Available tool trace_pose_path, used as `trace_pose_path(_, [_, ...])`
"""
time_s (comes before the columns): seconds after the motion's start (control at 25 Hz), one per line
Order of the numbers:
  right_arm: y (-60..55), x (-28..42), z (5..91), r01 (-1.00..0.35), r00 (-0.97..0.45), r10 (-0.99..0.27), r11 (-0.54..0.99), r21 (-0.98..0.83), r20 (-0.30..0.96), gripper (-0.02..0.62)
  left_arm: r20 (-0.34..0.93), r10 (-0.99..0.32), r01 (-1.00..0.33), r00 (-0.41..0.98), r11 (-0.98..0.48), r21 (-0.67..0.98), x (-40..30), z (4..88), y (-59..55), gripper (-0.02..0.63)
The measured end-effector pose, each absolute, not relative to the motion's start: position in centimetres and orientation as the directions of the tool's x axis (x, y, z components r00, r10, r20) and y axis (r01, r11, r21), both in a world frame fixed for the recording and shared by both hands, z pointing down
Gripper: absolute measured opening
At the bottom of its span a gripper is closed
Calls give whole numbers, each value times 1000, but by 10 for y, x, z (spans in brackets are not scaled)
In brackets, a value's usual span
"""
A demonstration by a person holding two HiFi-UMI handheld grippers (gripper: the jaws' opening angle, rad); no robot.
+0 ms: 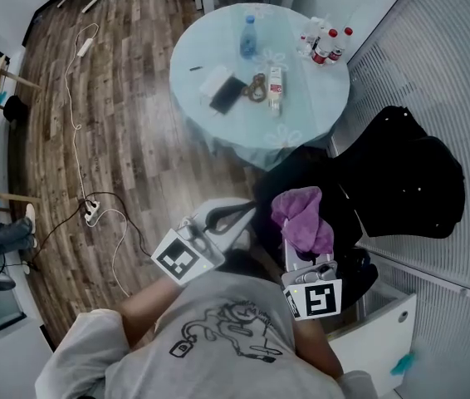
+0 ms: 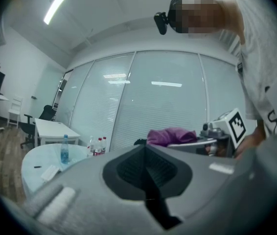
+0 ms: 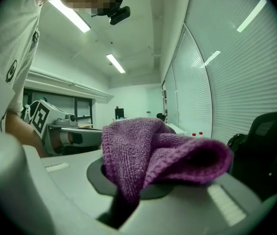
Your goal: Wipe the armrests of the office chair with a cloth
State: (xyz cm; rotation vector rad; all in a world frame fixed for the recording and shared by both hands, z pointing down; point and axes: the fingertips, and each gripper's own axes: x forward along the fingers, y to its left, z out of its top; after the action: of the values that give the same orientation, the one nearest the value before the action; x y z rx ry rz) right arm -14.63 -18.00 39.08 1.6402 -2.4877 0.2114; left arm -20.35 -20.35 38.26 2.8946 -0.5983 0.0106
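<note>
In the head view, the purple cloth (image 1: 301, 213) is bunched in my right gripper (image 1: 300, 238), whose jaws are shut on it. It is held above the near edge of the black office chair (image 1: 405, 173), which stands to the right by the blinds; I cannot pick out the armrests. The right gripper view shows the cloth (image 3: 163, 155) draped over the jaws of the right gripper (image 3: 136, 185). My left gripper (image 1: 235, 215) hovers to the left of the cloth, apart from it. Its jaws (image 2: 146, 155) are shut with nothing between them. The cloth (image 2: 170, 135) shows beyond them.
A round glass table (image 1: 218, 131) stands ahead with a water bottle (image 1: 249, 36), several small bottles (image 1: 324, 44) and small items. A power strip (image 1: 90, 211) and cables lie on the wood floor at left. A white cabinet (image 1: 380, 339) is at lower right.
</note>
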Motion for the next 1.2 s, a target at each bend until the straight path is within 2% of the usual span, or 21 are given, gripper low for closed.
trace_pose_path(0.68, [-233, -141, 564, -891, -432, -793, 448, -70, 430, 37, 169, -351, -378, 921, -911, 167, -186, 540, -244, 0])
trace_pose_path(1.2, [-251, -158, 703, -857, -451, -641, 506, -99, 621, 37, 298, -331, -404, 895, -885, 230, -185, 637, -264, 2])
